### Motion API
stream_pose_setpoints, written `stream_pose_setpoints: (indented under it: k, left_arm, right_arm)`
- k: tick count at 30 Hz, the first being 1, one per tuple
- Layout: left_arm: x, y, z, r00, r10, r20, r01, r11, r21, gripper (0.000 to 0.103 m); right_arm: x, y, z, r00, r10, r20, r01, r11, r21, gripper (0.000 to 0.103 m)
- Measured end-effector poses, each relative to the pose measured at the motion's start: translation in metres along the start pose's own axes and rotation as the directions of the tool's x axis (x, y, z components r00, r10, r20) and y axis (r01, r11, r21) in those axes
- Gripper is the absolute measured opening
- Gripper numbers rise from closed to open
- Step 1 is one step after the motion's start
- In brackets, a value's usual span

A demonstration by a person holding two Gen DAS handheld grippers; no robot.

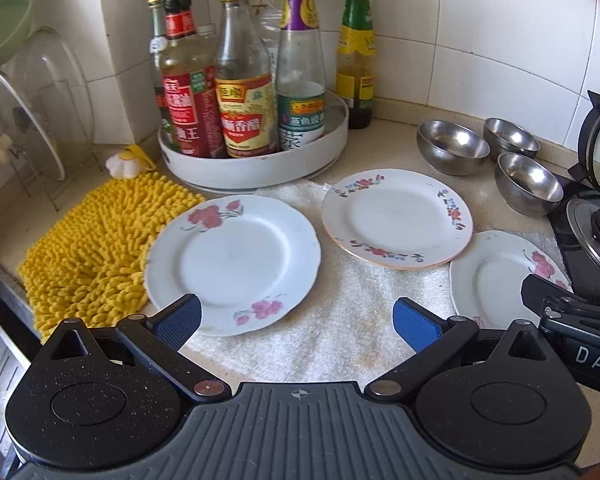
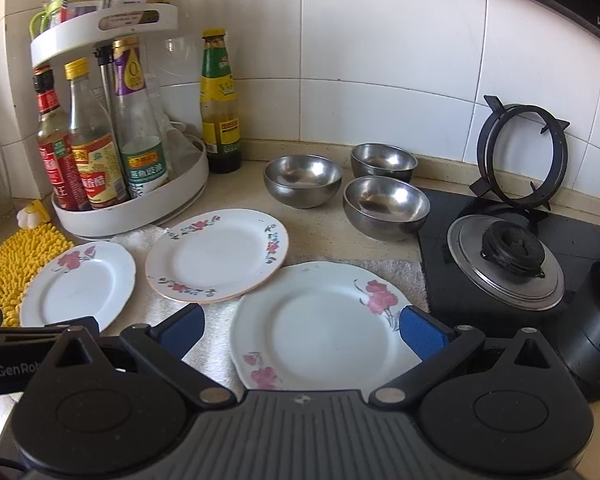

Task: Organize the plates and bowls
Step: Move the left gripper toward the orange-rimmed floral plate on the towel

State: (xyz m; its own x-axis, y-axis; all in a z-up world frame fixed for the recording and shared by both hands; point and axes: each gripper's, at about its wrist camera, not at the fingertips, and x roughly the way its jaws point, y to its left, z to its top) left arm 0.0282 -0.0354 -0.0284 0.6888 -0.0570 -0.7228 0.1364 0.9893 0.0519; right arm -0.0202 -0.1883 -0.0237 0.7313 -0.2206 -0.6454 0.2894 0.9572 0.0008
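Observation:
Three floral white plates lie on a white towel (image 1: 340, 320): a left plate (image 1: 232, 264) (image 2: 78, 284), a middle plate (image 1: 396, 218) (image 2: 218, 254) whose rim overlaps the right plate (image 1: 496, 280) (image 2: 320, 324). Three steel bowls (image 1: 452, 146) (image 2: 302, 180) stand behind them, separate and upright. My left gripper (image 1: 298, 322) is open, low over the towel between the left and right plates, holding nothing. My right gripper (image 2: 302, 330) is open above the near part of the right plate, with nothing between its fingers.
A white turntable rack (image 1: 256, 160) (image 2: 140, 204) with several sauce bottles stands at the back left, one bottle (image 1: 356, 52) beside it. A yellow chenille mat (image 1: 88, 248) lies left, a lid rack (image 1: 32, 120) beyond. The gas hob (image 2: 504, 260) with a loose pan support (image 2: 520, 152) is on the right.

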Motion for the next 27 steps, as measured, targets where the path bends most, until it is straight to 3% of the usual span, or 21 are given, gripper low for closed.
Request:
stream_pose_setpoints:
  k: [12, 27]
  left_arm:
    - [0.031, -0.046, 0.005, 0.996, -0.071, -0.060, 0.075, 0.994, 0.079, 0.103]
    - [0.069, -0.099, -0.001, 0.972, -0.166, -0.168, 0.197, 0.963, 0.185, 0.103]
  right_arm:
    - [0.026, -0.040, -0.002, 0.995, -0.072, -0.061, 0.075, 0.996, 0.046, 0.103]
    - [0.067, -0.094, -0.019, 0.976, -0.104, -0.191, 0.123, 0.988, 0.091, 0.103]
